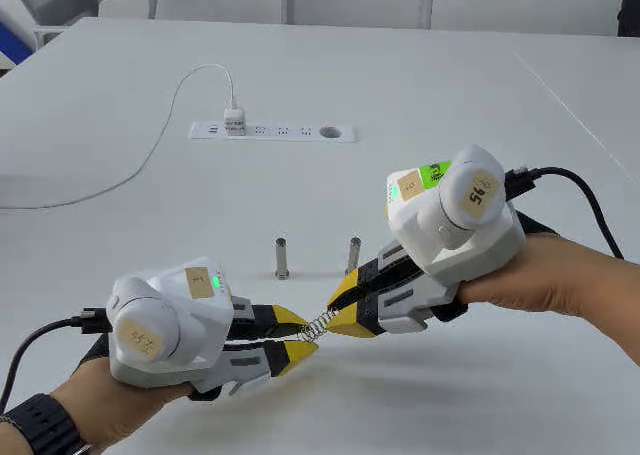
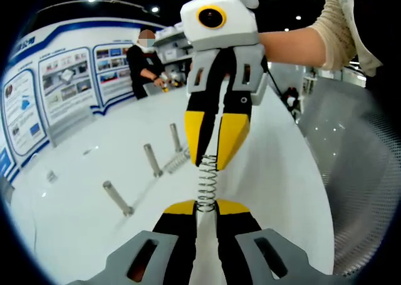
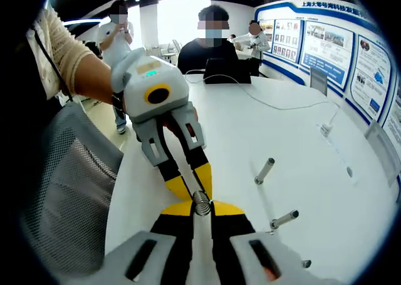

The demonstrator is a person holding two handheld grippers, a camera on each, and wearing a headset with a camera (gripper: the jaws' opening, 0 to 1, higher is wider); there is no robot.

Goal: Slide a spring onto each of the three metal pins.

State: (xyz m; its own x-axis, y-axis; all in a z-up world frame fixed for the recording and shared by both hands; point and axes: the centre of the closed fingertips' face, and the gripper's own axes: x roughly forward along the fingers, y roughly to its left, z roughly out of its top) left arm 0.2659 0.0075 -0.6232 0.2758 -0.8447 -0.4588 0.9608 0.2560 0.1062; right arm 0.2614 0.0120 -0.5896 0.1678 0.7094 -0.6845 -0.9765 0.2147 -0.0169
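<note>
One spring (image 1: pixel 318 325) held between left tongs (image 1: pixel 308 333) and right tongs (image 1: pixel 338 313), each clamped on end; pins (image 1: pixel 281 257) upright behind.

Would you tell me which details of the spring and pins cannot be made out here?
Head view: both ends of the spring sit hidden between the jaws of the left gripper and the right gripper.
Right gripper view: that spring faces the camera end on, so its length cannot be judged.
Left gripper view: the loose spring is too small to tell whether it touches a pin.
</note>
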